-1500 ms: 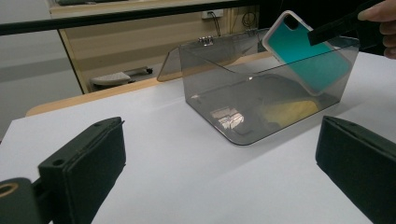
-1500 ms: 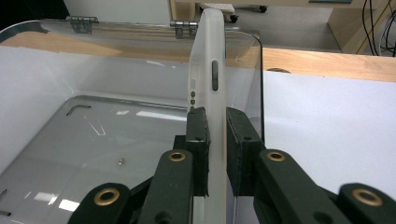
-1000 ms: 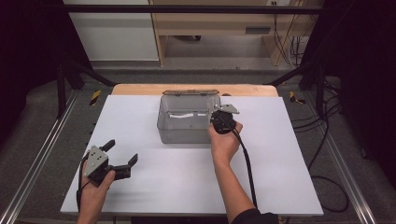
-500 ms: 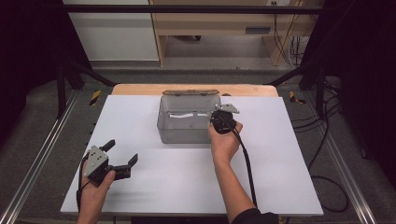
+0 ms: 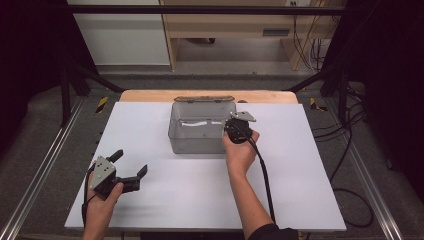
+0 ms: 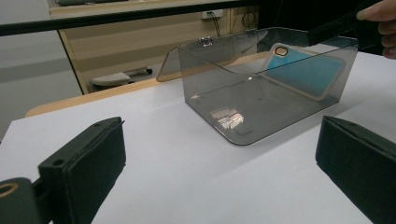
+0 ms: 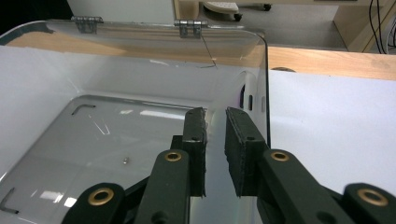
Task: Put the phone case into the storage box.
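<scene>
A clear grey plastic box (image 5: 200,142) stands at the back middle of the white table (image 5: 200,200), its hinged lid (image 5: 202,99) folded open behind it. My right gripper (image 5: 232,131) is at the box's right wall, pointing down. In the right gripper view the right gripper (image 7: 215,119) has one jaw inside the box (image 7: 116,135) and one outside, pinched on the thin wall. My left gripper (image 5: 131,163) rests low at the table's front left, open with nothing in it. In the left gripper view the left gripper (image 6: 219,161) faces the box (image 6: 261,107) across bare table.
A wooden strip (image 5: 150,96) runs along the table's far edge behind the box. The right gripper's black cable (image 5: 264,180) trails back along the forearm. Metal rails (image 5: 45,165) flank the table's left side, and loose cables (image 5: 350,150) lie on the floor to the right.
</scene>
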